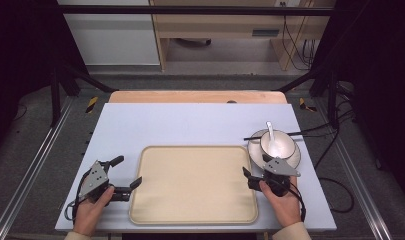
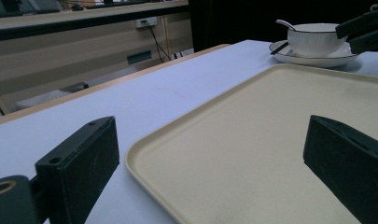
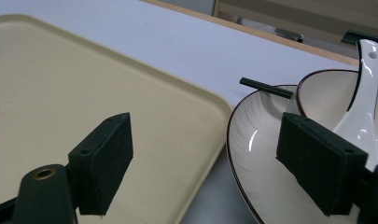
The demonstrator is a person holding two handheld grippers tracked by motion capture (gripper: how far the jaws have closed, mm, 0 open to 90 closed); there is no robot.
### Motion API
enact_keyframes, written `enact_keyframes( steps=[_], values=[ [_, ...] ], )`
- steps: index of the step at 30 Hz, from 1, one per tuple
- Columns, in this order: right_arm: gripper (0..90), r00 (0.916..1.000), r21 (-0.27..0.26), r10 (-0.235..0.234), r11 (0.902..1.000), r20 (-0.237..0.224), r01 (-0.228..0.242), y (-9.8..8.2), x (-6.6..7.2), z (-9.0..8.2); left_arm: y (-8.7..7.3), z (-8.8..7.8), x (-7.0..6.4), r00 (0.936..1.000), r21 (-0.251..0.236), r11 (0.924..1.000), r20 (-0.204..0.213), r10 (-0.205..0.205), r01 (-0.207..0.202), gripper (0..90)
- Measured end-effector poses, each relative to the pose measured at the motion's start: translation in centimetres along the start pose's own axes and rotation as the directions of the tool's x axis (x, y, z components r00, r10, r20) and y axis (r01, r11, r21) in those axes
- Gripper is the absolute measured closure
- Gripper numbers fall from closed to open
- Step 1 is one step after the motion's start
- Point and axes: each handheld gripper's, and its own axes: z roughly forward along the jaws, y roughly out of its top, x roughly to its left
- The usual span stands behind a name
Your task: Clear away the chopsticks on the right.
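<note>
Left claw (image 1: 124, 173) sits at the near-left corner of the beige tray (image 1: 193, 220), jaws spread wide, one jaw outside the rim and one over the tray floor, nothing pinched. In the left gripper view that tray rim (image 2: 144, 170) runs between the two jaws. The tray lies flat in the middle of the white desk (image 1: 190, 122) – it looks like light, stiff plastic with a smooth, slippery face, so the raised lip at a corner is the place to take it.

Right claw (image 1: 255, 166) is at the tray's right edge, also spread and holding nothing, one jaw over the tray, the other over the plate (image 1: 294, 161). On the plate stands a white bowl (image 1: 278, 145) with a ceramic spoon (image 1: 270, 133) in it and dark chopsticks (image 1: 285, 134) across the plate's rim. This set is glazed, brittle, likely heavier – grip the plate rim, keep it level or the loose pieces will slide.

Hard to tell: whether either claw touches the tray. The right gripper covers the plate's near edge in the high view; in the right gripper view the spoon (image 3: 364, 107) is partly behind a jaw.
</note>
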Motion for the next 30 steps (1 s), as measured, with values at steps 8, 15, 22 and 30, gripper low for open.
enact_keyframes(
  steps=[8, 15, 22, 30],
  values=[
    [21.4, 0.9989, 0.007, -0.038, 0.9992, -0.027, 0.038, 0.1, 0.4, 0.0, 0.0, 0.1, -0.2, 0.9999, 0.003, 0.9999, 0.008, -0.010, 0.010, 3.8],
    [17.7, 0.9959, -0.001, -0.054, 0.9985, -0.072, 0.054, 2.2, 1.1, -1.6, -0.1, 0.0, -0.2, 1.0000, 0.012, 0.9999, 0.003, -0.006, 0.006, 4.3],
    [52.0, 0.9850, 0.023, -0.168, 0.9857, 0.040, 0.167, 7.1, -4.4, -5.9, -0.1, 0.2, -0.5, 1.0000, 0.018, 0.9998, 0.007, -0.001, 0.001, 4.8],
    [86.8, 0.9733, 0.162, -0.124, 0.9824, 0.193, 0.093, 8.0, -14.9, -3.6, -0.2, 0.3, -0.5, 1.0000, 0.026, 0.9996, 0.009, 0.003, -0.004, 5.2]
  ],
)
